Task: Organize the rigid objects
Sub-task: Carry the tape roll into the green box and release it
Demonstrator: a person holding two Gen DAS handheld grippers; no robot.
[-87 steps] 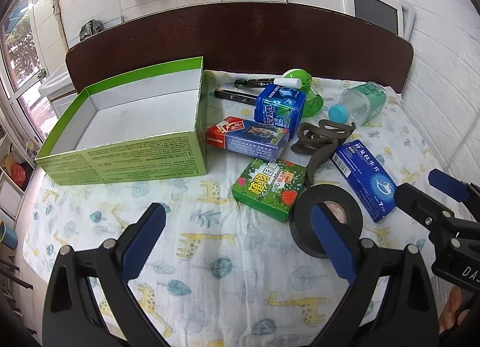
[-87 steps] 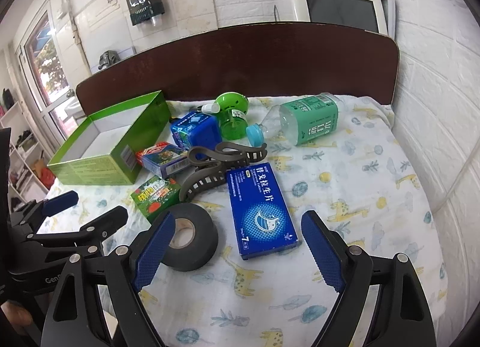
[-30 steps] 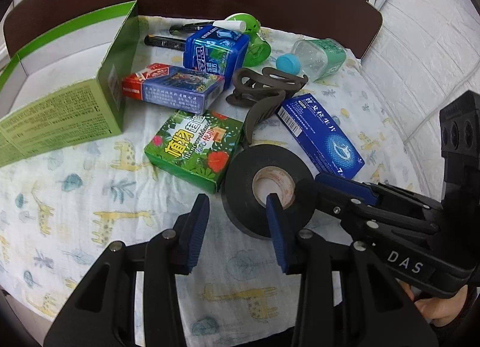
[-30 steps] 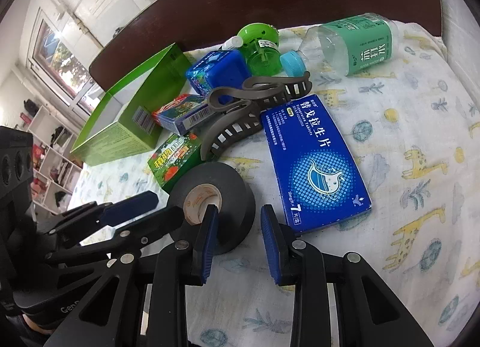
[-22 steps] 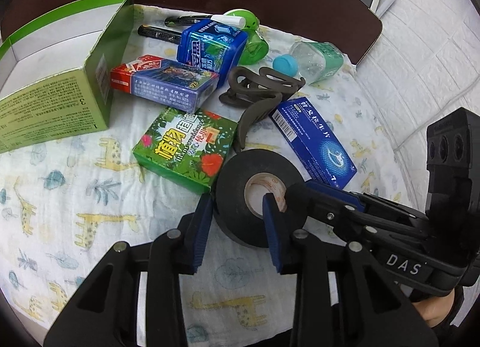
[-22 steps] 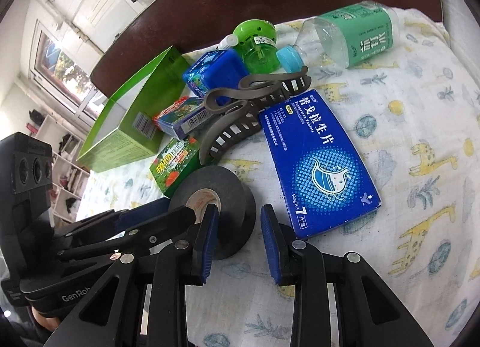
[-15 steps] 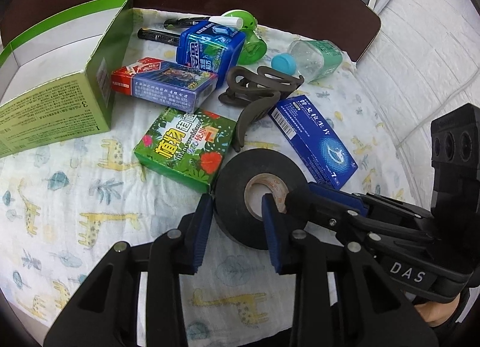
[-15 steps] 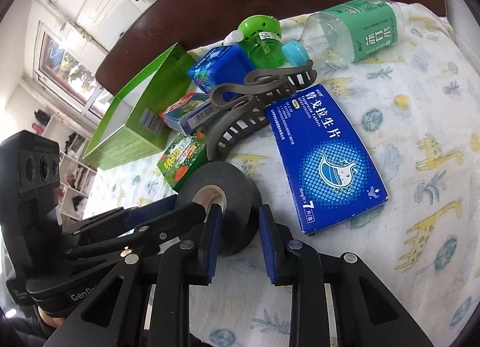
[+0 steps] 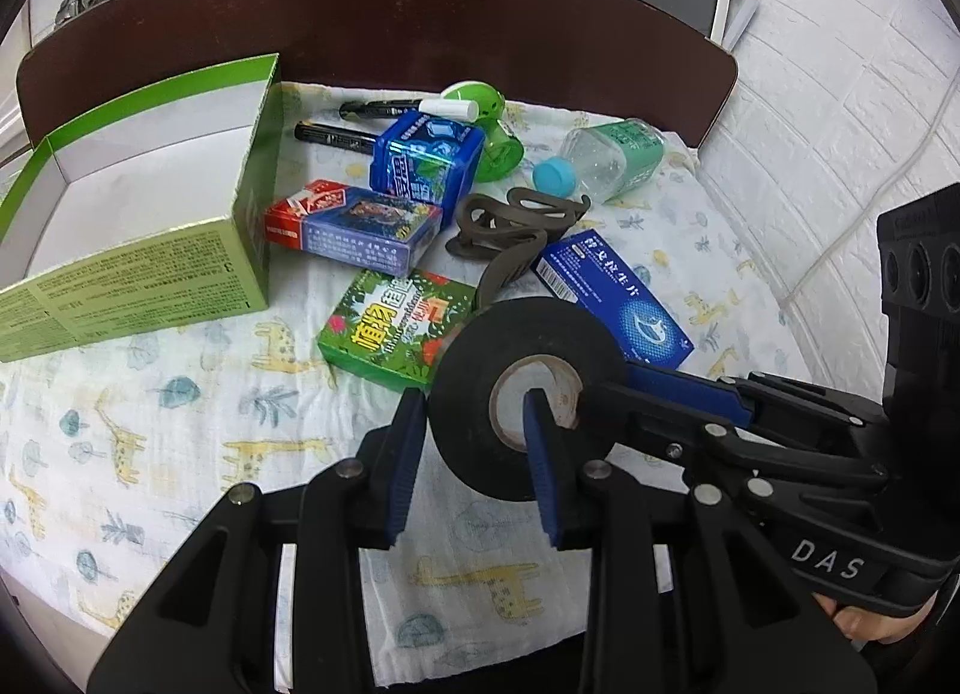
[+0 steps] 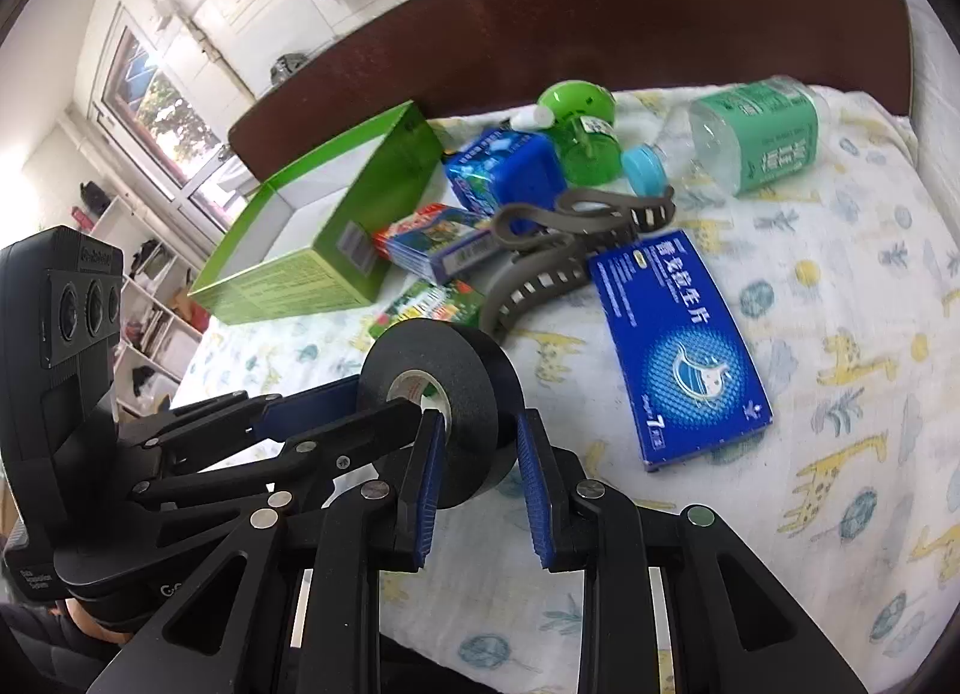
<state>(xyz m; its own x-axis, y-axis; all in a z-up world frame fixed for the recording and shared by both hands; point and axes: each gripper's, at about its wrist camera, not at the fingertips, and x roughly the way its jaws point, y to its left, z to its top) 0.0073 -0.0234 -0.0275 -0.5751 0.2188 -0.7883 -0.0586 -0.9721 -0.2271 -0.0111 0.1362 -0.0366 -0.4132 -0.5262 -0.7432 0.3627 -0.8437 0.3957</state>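
Observation:
A black tape roll point(image 9: 474, 388) point(image 10: 474, 394) is held off the patterned cloth by both grippers. My left gripper point(image 9: 474, 430) is shut on its left wall, one finger inside the core. My right gripper point(image 10: 477, 454) is shut on the opposite wall, one finger in the core. An open green box point(image 9: 150, 202) point(image 10: 336, 214) stands at the left. Loose on the cloth lie a green carton point(image 9: 390, 328), a red and blue carton point(image 9: 354, 229), a blue tin point(image 9: 426, 160), a flat blue medicine box point(image 10: 678, 346), a brown hair clip point(image 10: 564, 250) and a plastic bottle point(image 10: 756, 136).
A green round device point(image 10: 579, 124) and two black markers point(image 9: 360, 121) lie near the dark wooden headboard point(image 9: 372, 16). A white brick wall point(image 9: 840, 124) runs along the right. The cloth's front edge point(image 9: 180, 634) is close below the grippers.
Both grippers have closed on the tape roll and lifted it off the cloth. It now stands more on edge between them.

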